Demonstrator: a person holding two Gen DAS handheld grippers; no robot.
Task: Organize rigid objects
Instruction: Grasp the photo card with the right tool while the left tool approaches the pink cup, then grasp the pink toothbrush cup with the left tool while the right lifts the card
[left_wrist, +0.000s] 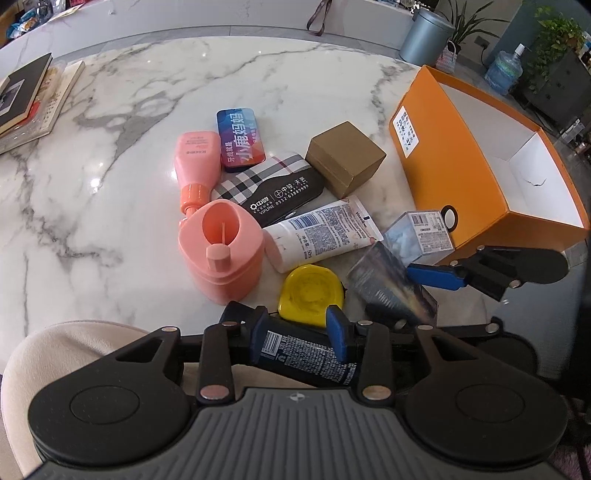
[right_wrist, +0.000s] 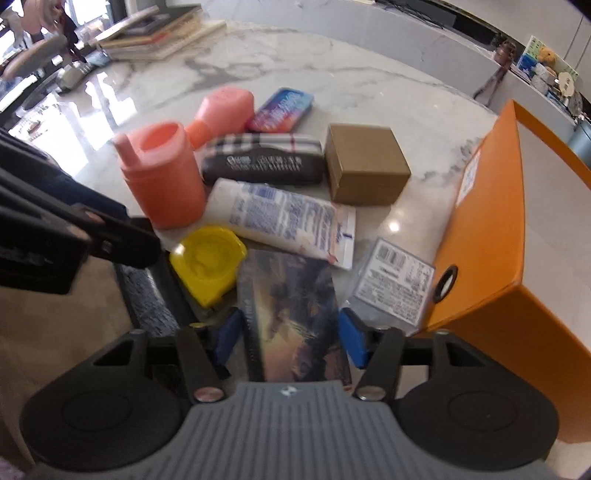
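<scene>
A pile of rigid items lies on the marble table (left_wrist: 147, 92). My left gripper (left_wrist: 299, 332) is shut on a dark blue tube (left_wrist: 295, 350) at the table's near edge. My right gripper (right_wrist: 291, 334) holds a flat dark box with a sunset picture (right_wrist: 295, 317), also seen in the left wrist view (left_wrist: 391, 284). Beside them lie a yellow tape measure (left_wrist: 310, 291), a white tube (left_wrist: 321, 232), a pink jar (left_wrist: 221, 251), a pink bottle (left_wrist: 195, 158), a plaid case (left_wrist: 269, 188), a blue tin (left_wrist: 240, 138), a brown cardboard box (left_wrist: 345, 158) and a clear packet (left_wrist: 421, 232).
An open orange box (left_wrist: 480, 166), empty inside, stands at the right of the pile. Books (left_wrist: 29, 96) are stacked at the table's far left. A grey bin (left_wrist: 424, 35) and a water jug (left_wrist: 504, 70) stand beyond the table.
</scene>
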